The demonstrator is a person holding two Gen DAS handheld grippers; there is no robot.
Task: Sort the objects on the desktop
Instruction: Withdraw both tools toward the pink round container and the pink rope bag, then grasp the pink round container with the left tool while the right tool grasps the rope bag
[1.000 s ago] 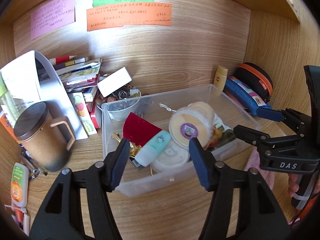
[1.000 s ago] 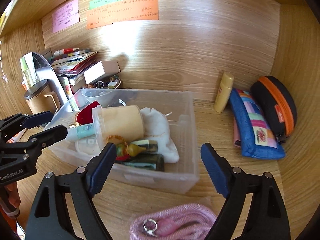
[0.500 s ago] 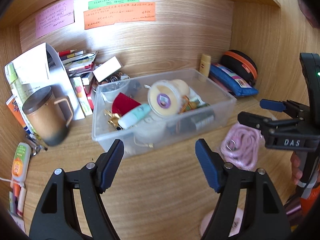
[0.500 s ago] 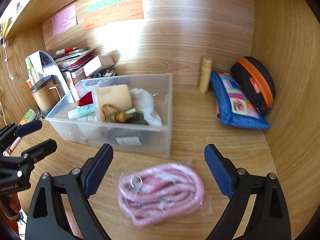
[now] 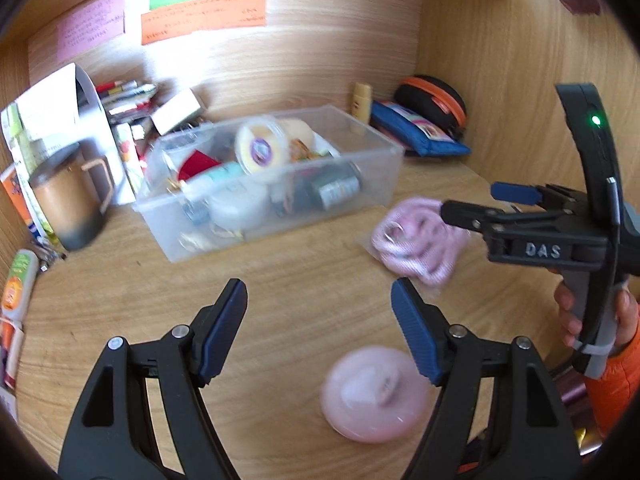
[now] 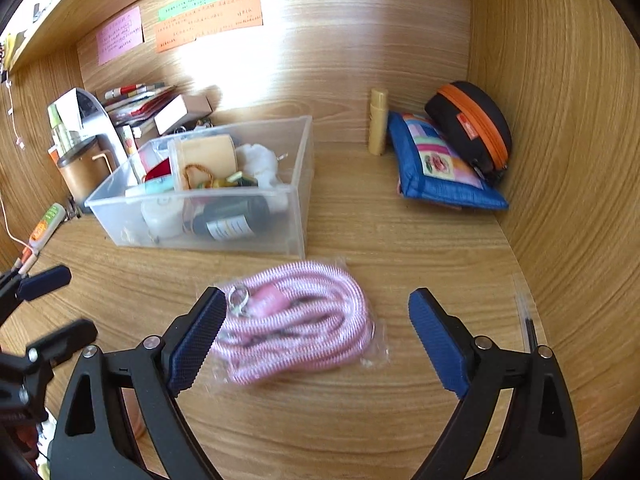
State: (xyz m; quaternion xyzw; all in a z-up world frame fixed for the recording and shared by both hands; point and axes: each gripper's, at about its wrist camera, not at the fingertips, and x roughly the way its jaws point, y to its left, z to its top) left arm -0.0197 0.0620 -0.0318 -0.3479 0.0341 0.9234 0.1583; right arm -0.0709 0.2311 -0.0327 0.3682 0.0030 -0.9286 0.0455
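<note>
Left hand-held gripper (image 5: 318, 326): jaws spread, nothing between them, hanging over bare wood of the surface (image 5: 280, 280). A round pink lidded jar (image 5: 376, 394) sits on the surface just below its right finger, blurred.

Right hand-held gripper (image 6: 316, 338): jaws spread wide, empty. Between and just beyond its fingers lies a coiled pink cord (image 6: 296, 320) in a clear plastic bag, flat on the surface; whether the left pad touches the bag cannot be told.

Clear plastic bin (image 6: 298, 200) stands near the middle of the surface, toward the back edge, apart from the cord. Inside: a cream round tub (image 6: 204, 160), a dark bottle with white label (image 6: 228, 218), a red item, a pale blue tube and white cloth.

Back right corner: blue patchwork pouch (image 6: 436, 176), black case with orange zip (image 6: 470, 128) leaning on it, and a yellow tube (image 6: 378, 122) upright beside the pouch.

Left edge: brown lidded mug (image 5: 66, 202), stacked books and papers behind it.

Back wall: pink, green and orange notes (image 6: 208, 20).
</note>
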